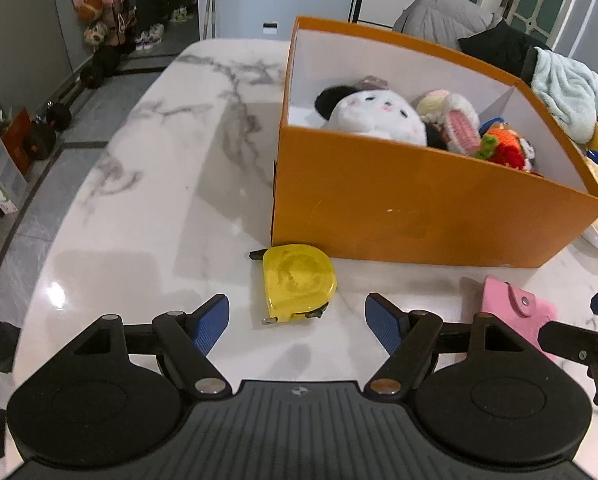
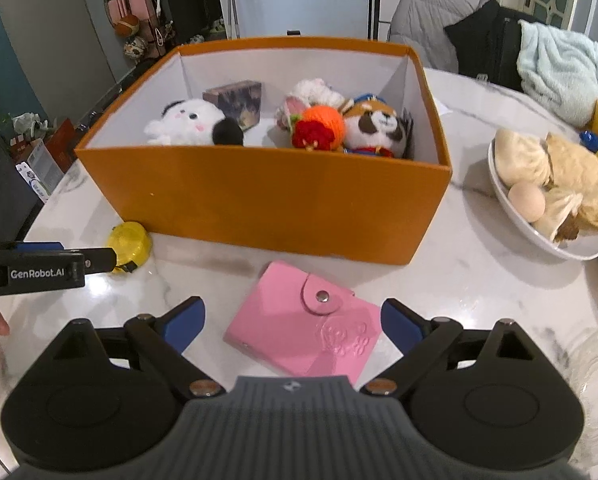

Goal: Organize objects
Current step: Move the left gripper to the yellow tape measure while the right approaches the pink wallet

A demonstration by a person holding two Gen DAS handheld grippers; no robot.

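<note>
White marble worktop (image 2: pixel 479 280) carries everything in view. Over it, the left tongs (image 1: pixel 297 322) stand wide apart and empty, a yellow tape measure (image 1: pixel 297 282) lying flat just ahead of the gap. The right tongs (image 2: pixel 293 326) are likewise spread and gripping nothing, with a pink snap wallet (image 2: pixel 299 324) on the surface between the blue pads. Beyond both sits an orange box (image 2: pixel 267 196) holding plush toys, and to its right a white bowl (image 2: pixel 515 216).

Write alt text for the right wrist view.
The open right gripper hovers over a pink snap wallet on a marble table. Behind it stands an orange box of plush toys, with a yellow tape measure at left.
</note>
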